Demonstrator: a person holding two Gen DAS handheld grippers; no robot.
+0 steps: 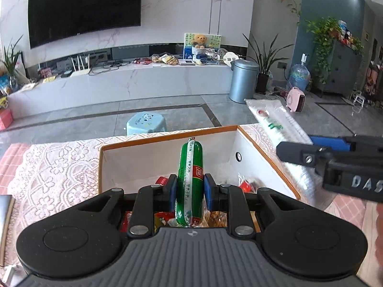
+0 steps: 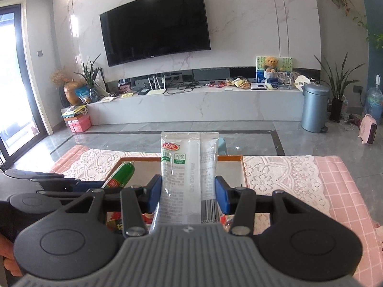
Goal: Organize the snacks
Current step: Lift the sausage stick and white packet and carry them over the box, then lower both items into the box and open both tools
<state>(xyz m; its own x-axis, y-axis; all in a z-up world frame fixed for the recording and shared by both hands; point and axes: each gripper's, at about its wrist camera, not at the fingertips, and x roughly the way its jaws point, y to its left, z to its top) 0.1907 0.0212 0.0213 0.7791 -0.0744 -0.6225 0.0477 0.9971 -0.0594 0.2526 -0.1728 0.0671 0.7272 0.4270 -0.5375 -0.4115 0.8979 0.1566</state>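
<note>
Left gripper point(image 1: 190, 190) clamps green sausage point(image 1: 190, 177); right gripper point(image 2: 189, 193) clamps clear packet point(image 2: 186, 177).

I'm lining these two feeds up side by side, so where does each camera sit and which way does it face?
Left wrist: on the left tool, facing the TV wall over the box; shows its fingers shut on the green sausage and the right tool.
Right wrist: on the right tool, facing the same way; shows its fingers gripping the clear packet and the left tool.
Shared: box, sausage, packet, TV.
</note>
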